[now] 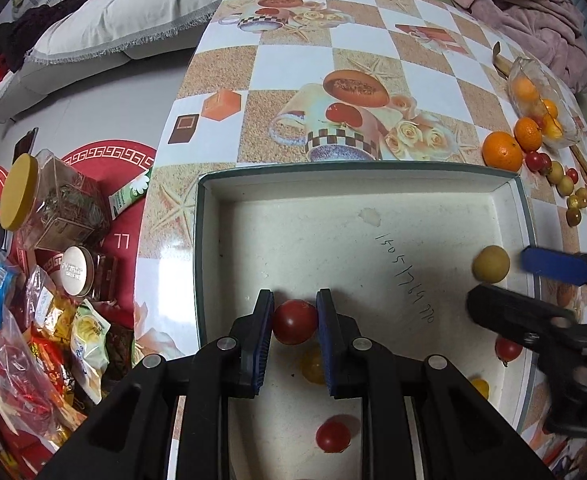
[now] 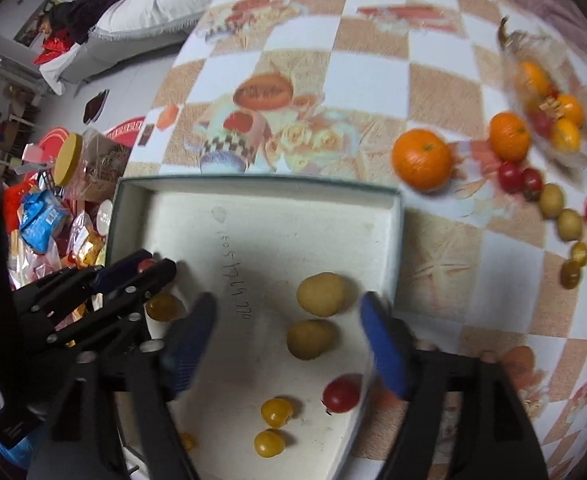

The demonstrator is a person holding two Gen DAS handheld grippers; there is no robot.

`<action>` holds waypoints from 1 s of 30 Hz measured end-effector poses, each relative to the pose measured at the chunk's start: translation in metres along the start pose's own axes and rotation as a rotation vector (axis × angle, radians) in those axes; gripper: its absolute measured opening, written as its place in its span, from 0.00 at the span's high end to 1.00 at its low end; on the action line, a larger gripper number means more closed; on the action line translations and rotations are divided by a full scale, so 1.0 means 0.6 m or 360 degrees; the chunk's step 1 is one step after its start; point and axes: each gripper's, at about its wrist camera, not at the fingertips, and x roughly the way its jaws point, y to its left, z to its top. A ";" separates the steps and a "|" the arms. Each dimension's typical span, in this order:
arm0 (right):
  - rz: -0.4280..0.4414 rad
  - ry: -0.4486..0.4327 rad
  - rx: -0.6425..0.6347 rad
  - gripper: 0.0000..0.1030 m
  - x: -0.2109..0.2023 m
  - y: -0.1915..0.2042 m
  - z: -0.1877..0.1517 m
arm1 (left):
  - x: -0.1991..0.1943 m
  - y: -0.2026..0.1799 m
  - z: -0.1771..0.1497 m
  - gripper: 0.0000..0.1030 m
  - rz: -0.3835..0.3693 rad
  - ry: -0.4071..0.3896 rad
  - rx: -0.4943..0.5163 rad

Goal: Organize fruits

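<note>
The left tool (image 1: 294, 320) pinches a red tomato (image 1: 295, 321) over the box (image 1: 509, 216). The right tool (image 2: 289, 344) hangs spread above two pale fruits (image 2: 322, 294) inside it.

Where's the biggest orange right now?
The biggest orange sits on the table just beyond the white box's far right corner, beside a smaller orange.
</note>
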 end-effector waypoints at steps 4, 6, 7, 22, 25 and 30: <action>0.0004 -0.0057 0.0071 0.21 -0.037 -0.014 -0.010 | -0.019 -0.002 -0.007 0.38 -0.0021 -0.0090 0.0025; -0.0008 -0.0070 0.0087 0.19 -0.053 -0.023 -0.019 | -0.033 -0.010 -0.012 0.38 0.0001 -0.0126 0.0067; -0.0016 -0.0072 0.0091 0.19 -0.061 -0.027 -0.027 | -0.036 -0.012 -0.013 0.38 -0.0011 -0.0124 0.0076; -0.0191 0.0029 -0.0106 0.00 -0.160 -0.021 -0.137 | -0.217 -0.016 -0.095 0.01 0.0030 -0.0345 0.0052; -0.0240 0.0038 -0.0215 0.00 -0.187 -0.010 -0.150 | -0.240 -0.019 -0.114 0.01 -0.0040 -0.0263 0.0062; -0.0284 0.0017 -0.0397 0.00 -0.221 0.017 -0.173 | -0.247 -0.048 -0.151 0.01 -0.0031 -0.0103 0.0102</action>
